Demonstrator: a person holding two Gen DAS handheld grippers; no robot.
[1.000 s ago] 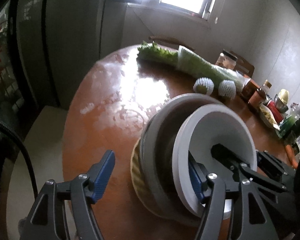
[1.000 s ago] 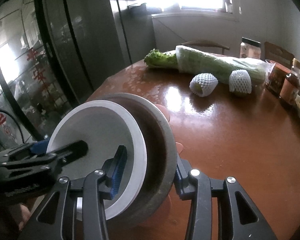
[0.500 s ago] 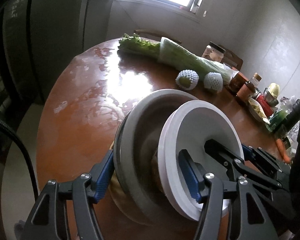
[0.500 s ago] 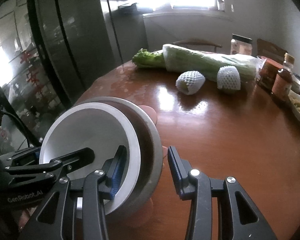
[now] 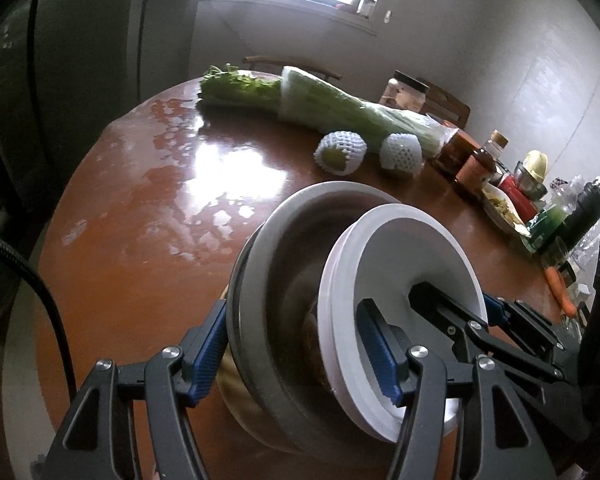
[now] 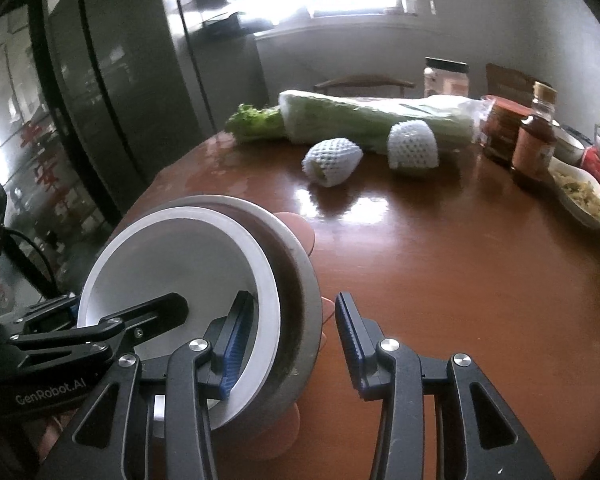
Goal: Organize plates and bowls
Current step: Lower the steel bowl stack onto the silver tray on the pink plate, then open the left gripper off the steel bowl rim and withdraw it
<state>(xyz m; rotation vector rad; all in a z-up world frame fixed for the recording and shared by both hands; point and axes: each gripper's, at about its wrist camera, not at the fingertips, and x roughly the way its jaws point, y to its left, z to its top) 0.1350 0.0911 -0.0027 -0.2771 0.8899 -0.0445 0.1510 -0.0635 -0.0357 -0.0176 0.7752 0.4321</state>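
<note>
Item: bowl stack [image 5: 300, 320], at the near edge of the table [image 5: 148, 240].
- White bowl [image 5: 404, 248] nested in a larger grey bowl [image 5: 260, 280], both tipped up on edge, openings facing the right gripper's side. The edge of a tan ribbed dish [image 5: 230, 384] shows behind the grey bowl (what kind of dish cannot be made out).
- Left gripper [image 5: 292, 312]: pinching the bowl stack, with one blue pad on the back of the grey bowl and the other inside the white bowl.
- Right gripper [image 6: 292, 298]: jaws spread astride the rims. One pad sits inside the white bowl; the other stands clear of the grey bowl's outer wall, with bare table showing in the gap.

Other contents of the table:
- Celery bundle [image 5: 340, 108], partly in a clear sleeve, lying along the far edge.
- Two fruits in white foam netting [image 5: 340, 152] [image 5: 402, 152], just in front of the celery, toward the table's middle.
- Dark-lidded jar [image 5: 406, 94], at the far edge.
- Sauce bottles [image 5: 476, 164], dish of food [image 5: 500, 208], dark flask [image 5: 584, 216] and carrot [image 5: 558, 292], crowded along the table's right-hand edge (left wrist view).
</note>
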